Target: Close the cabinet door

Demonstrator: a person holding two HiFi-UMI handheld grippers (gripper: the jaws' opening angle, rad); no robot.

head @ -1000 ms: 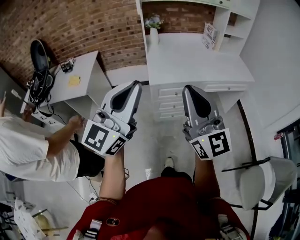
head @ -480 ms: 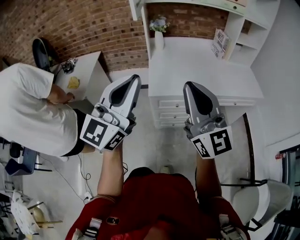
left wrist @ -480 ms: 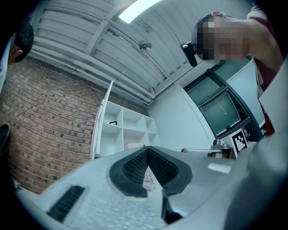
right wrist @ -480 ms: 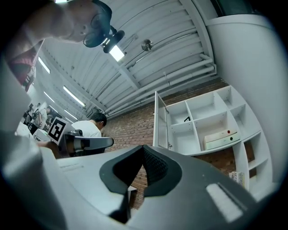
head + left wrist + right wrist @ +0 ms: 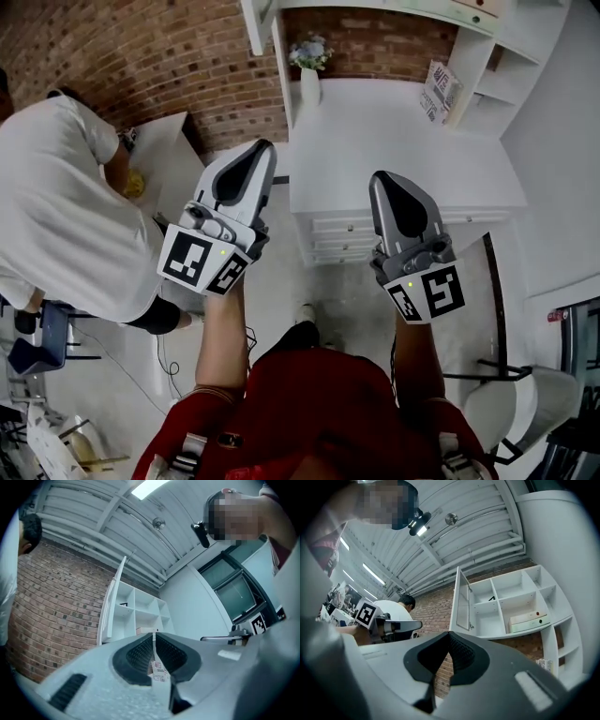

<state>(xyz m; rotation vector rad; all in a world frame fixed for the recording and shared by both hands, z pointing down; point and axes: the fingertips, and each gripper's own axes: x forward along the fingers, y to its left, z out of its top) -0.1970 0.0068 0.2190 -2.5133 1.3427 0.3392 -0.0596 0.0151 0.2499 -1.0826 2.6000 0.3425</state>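
Home-study furniture set up inside an industrial hall: a white tabletop point(image 5: 394, 131) with drawers point(image 5: 337, 234), a vase of flowers point(image 5: 309, 66) and a white wall cabinet point(image 5: 511, 606) stand against a brick wall point(image 5: 169, 56). Overhead, a corrugated metal roof point(image 5: 478, 522), exposed pipes point(image 5: 497, 550) and strip lights point(image 5: 147, 487) show a workshop-like building rather than a house. Nearby, a person in a white shirt point(image 5: 66, 206) bends over a side table point(image 5: 169, 141).
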